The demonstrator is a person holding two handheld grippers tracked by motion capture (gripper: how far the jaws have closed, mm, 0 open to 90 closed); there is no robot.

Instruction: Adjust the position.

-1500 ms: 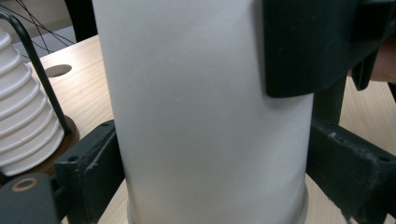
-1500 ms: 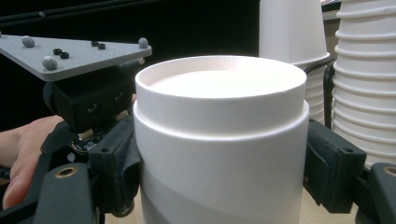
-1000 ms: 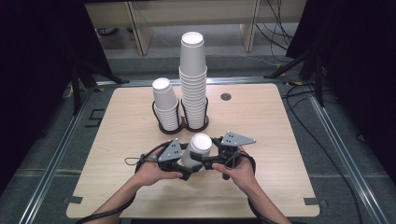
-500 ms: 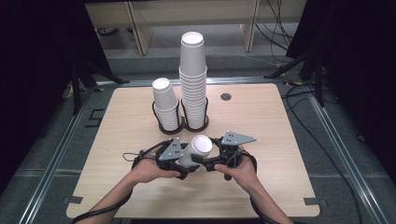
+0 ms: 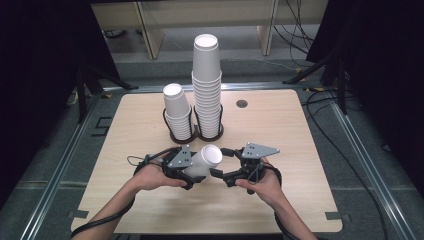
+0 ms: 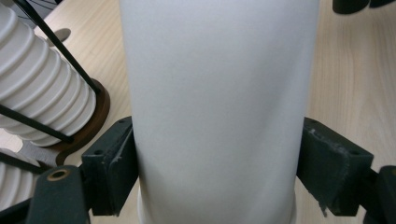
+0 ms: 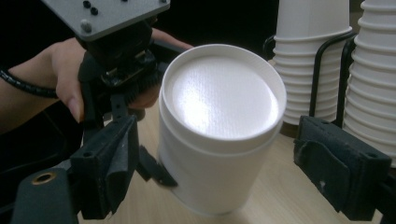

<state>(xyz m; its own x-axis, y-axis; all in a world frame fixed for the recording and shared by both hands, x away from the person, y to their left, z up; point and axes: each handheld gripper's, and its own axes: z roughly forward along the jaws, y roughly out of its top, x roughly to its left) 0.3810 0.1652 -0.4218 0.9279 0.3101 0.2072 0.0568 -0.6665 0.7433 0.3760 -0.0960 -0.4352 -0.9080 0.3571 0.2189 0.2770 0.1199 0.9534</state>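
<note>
A: Cup first. Where was it?

B: White paper cup [image 5: 206, 161] sat squarely between the left gripper [image 6: 217, 154]'s jaws, both pads against its wall near the wider end. Bottom up, tilted, closed base pointing toward the right gripper [image 5: 222, 175].

A: Left jaws' state?

B: They had just been closing with the cup between them, and were clamped on it, held apart only by the cup's width. In the left gripper view the wall ran straight up from between the pads.

A: Right one?

B: Jaws wide apart, holding nothing. In the right gripper view the cup's base [image 7: 223, 95] sat ahead of and between the two pads, nearer the left pad, clear gap to the right pad. No contact that I could see.

A: Long axis?

B: Along the left gripper's line of sight, so crossways to its squeeze. From the right jaws, the axis came almost head-on, base end first.

A: So which hand was closer?

B: Left already had it. Right was just beside the base end, probably the next one to take hold or pull a nested cup off, can't confirm a second cup.

A: Anything else?

B: Short cup stack [image 5: 177, 112] and tall cup stack [image 5: 207, 85] in wire holders beyond both jaws, apart from the held cup. Wooden table [image 5: 300, 140] under everything.
</note>
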